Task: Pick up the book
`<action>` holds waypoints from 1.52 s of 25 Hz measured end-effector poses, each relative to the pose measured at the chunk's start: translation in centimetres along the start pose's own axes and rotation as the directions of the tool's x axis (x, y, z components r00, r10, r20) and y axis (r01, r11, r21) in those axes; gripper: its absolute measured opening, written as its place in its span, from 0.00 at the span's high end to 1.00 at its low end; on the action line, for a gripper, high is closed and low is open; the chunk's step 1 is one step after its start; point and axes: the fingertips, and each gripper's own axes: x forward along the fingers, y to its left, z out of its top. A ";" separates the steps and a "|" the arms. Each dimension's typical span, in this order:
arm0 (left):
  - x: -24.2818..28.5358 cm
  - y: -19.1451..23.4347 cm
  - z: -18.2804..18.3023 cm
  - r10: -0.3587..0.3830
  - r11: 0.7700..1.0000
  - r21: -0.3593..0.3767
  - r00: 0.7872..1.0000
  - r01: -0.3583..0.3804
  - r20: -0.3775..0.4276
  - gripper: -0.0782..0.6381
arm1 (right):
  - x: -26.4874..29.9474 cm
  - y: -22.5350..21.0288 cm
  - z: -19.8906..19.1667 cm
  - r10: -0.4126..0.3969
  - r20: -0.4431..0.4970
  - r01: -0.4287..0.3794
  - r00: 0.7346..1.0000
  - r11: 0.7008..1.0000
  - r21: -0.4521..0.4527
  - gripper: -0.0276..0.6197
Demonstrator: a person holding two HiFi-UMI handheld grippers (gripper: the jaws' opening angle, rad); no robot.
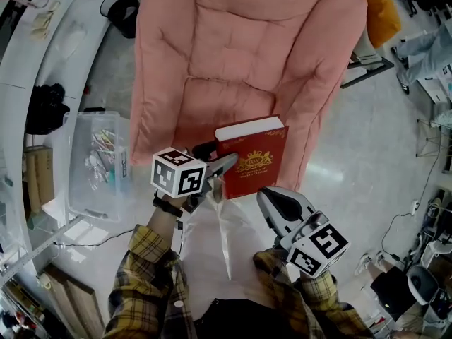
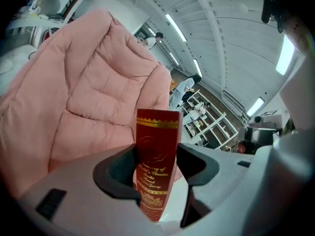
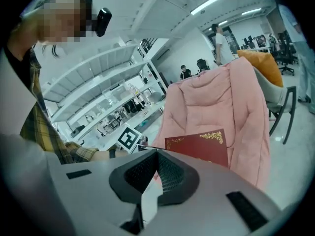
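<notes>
Left hand-held gripper point(image 2: 156, 170) clamped on spine of red book point(image 1: 253, 159), held over seat of pink armchair point(image 1: 247, 48); right hand-held gripper point(image 1: 270, 200) shut, empty, just beside. Keep grip firm, lift straight and slow, to stop pages swinging open.

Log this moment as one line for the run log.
step: book held | left gripper: shut on book spine | right gripper: shut, empty | book: over chair seat

The left gripper point(image 1: 215, 157) hides the book's point(image 1: 258, 159) near corner, its spine print is blurred, and the chair point(image 1: 240, 41) runs off the head view's top.
</notes>
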 end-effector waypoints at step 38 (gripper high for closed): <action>-13.2 -21.0 11.5 0.093 0.978 0.149 0.938 -0.149 0.333 0.54 | -12.5 9.0 16.0 0.046 0.323 0.037 0.945 0.969 -0.244 0.93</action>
